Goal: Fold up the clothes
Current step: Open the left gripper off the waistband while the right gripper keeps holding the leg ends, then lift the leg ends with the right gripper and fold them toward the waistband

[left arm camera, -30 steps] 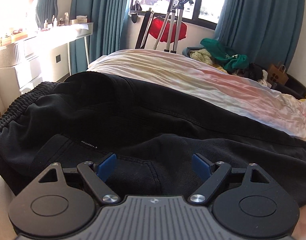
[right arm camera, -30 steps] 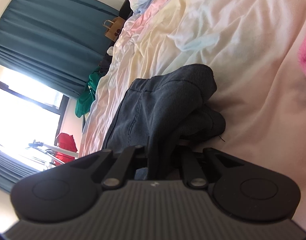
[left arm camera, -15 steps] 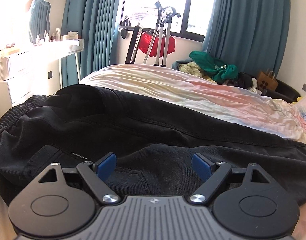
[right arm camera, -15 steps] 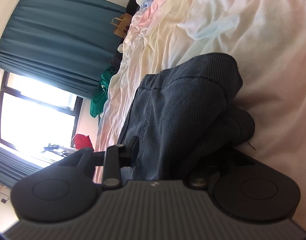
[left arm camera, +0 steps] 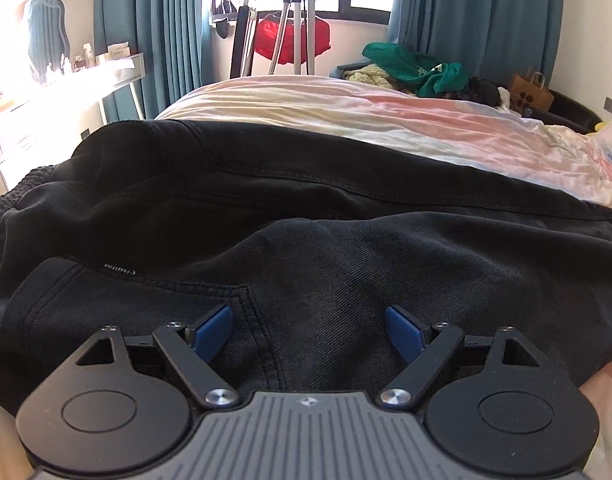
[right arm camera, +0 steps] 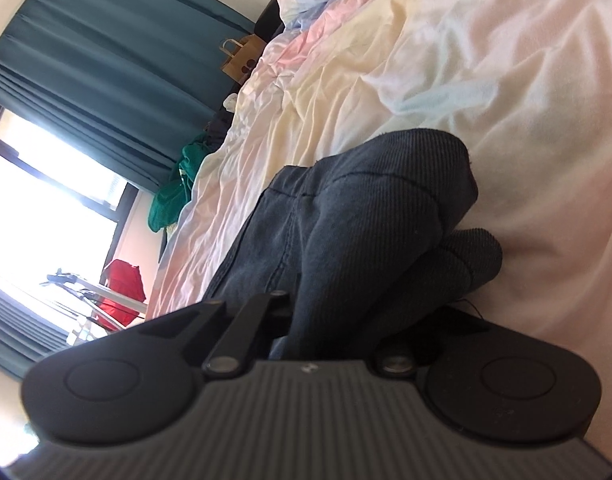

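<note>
Your left tongs (left arm camera: pixel 308 330) hang spread wide over the black trousers (left arm camera: pixel 306 216); your right tongs (right arm camera: pixel 330 320) pinch their ribbed cuff (right arm camera: pixel 390 216) on the bed (right arm camera: pixel 506 80).

My left gripper (left arm camera: pixel 308 330): a grey ribbed housing bearing a small diamond emblem, flanked by two black round discs, each with a raised inner circle. Black link arms pivot on silver screws at the housing's edge and carry smaller screws at their outer ends; black triangular brackets with cut-out windows sit beside them. The finger pads (left arm camera: pixel 214 328) are blue. My right gripper (right arm camera: pixel 318 332): the same grey ribbed housing, emblem, black discs and silver pivot screws; its pads are hidden from me by dark cloth.
</note>
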`<control>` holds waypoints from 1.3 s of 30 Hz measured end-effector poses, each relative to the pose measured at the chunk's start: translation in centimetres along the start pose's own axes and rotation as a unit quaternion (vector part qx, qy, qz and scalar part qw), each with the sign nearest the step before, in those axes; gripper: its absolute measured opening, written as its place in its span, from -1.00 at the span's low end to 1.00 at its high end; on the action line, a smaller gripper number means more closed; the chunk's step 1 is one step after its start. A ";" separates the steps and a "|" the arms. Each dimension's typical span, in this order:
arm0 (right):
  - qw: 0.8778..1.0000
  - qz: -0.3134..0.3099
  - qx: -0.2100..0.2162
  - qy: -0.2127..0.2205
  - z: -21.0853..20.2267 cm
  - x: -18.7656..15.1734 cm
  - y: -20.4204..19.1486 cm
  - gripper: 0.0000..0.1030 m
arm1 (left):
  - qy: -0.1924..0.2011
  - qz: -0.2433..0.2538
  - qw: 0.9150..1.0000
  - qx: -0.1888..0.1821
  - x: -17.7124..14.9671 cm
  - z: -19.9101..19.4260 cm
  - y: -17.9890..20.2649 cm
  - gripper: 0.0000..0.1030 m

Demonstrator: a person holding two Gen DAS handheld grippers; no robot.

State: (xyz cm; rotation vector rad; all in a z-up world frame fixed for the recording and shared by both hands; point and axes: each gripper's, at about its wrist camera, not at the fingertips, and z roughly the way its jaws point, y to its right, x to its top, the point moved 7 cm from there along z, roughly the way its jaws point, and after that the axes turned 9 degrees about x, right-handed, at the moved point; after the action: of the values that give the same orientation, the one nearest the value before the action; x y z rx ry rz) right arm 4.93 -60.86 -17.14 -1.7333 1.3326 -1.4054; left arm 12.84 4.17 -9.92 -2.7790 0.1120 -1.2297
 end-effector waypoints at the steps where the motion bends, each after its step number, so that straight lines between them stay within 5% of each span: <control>1: 1.000 -0.001 -0.001 0.001 -0.1 0.0 0.1 -0.83 | -0.001 0.002 1.000 0.002 -0.1 0.2 0.1 0.66; 17: 0.992 -0.114 -0.047 0.007 -0.6 0.4 -2.9 -0.82 | -0.013 0.048 0.998 0.023 -1.5 3.7 0.9 0.81; 27: 0.966 -0.247 -0.054 0.047 -2.6 0.4 -12.1 -0.82 | -0.016 0.045 0.999 0.018 -1.6 3.9 1.1 0.81; 34: 0.924 -0.376 0.005 0.066 -4.0 -3.1 -23.9 -0.82 | -0.016 0.035 0.999 0.006 -1.5 3.5 0.9 0.81; 37: 0.874 -0.477 0.052 0.071 -5.2 -8.3 -31.0 -0.83 | -0.012 0.024 1.000 -0.005 -1.3 3.2 0.5 0.81; 39: 0.827 -0.551 0.085 0.065 -6.0 -13.5 -34.7 -0.83 | -0.004 0.015 1.000 -0.013 -1.1 2.9 0.0 0.80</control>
State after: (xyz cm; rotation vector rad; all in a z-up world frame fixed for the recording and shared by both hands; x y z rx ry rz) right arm 12.02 -34.77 9.07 -2.4135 0.0880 -2.1407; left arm 14.21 4.50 -12.65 -2.7941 0.1700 -1.2181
